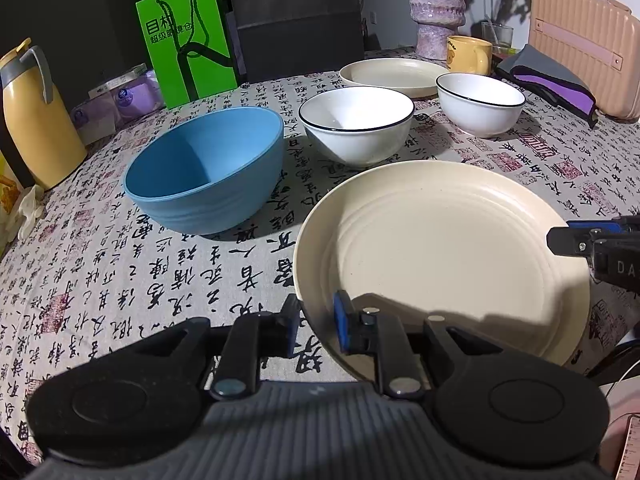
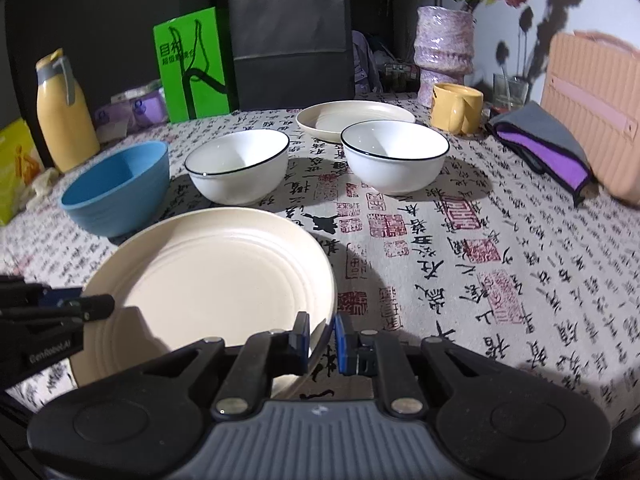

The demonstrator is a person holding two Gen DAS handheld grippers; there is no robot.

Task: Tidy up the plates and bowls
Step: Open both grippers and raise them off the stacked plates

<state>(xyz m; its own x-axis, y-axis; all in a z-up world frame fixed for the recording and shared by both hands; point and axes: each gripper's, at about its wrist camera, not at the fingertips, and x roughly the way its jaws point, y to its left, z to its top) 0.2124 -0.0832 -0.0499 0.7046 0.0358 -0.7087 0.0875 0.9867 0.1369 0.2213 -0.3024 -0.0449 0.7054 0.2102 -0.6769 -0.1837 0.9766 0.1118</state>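
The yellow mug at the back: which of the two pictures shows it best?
The right wrist view: the yellow mug shows whole there, lying tipped with its handle to the right. In the left wrist view the same mug stands farther off, its lower edge hidden behind the far plate.

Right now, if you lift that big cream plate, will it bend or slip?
The cream plate looks stiff, so it probably won't bend. Both grippers pinch only its thin rim, so it might slip or tilt. Its smooth, glossy surface could make that likelier.

Cream ridged plates (image 1: 440,256) (image 1: 394,76); blue bowl (image 1: 208,168); white bowls (image 1: 356,128) (image 1: 480,102), dark-rimmed; beige tablecloth (image 2: 480,260), black calligraphy, red seals; yellow mug (image 2: 456,107).
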